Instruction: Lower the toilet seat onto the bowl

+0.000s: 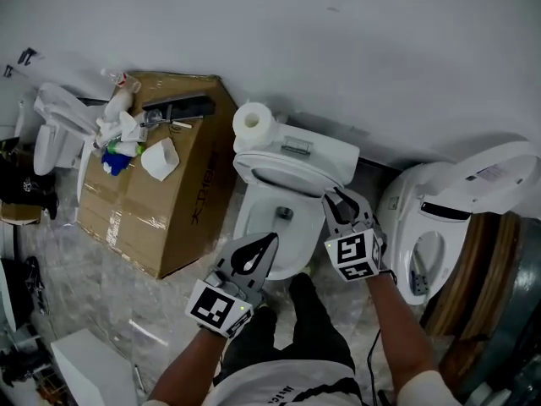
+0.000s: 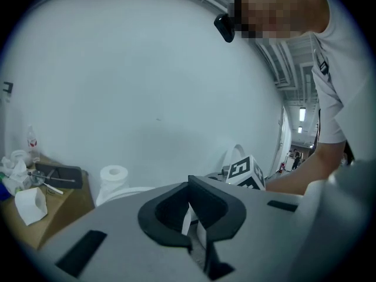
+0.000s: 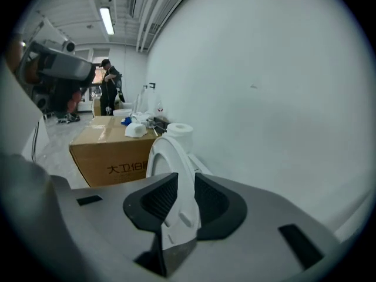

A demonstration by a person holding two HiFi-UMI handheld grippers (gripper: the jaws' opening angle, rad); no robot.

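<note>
right tongs (image 3: 187, 181) open astride the raised toilet seat (image 3: 167, 154) — long axis toward wall (image 3: 282, 98); left tongs (image 2: 189, 187) closed

Overhead and close-up on toilet seat (image 3: 171, 157)

Storeroom-like workshop — loose toilets (image 1: 473, 194), cardboard box (image 1: 182, 218), bare floor.

Plain white wall (image 1: 380, 49); glossy, perhaps marble floor (image 1: 59, 252); ceiling striplight (image 3: 107, 20).
</note>
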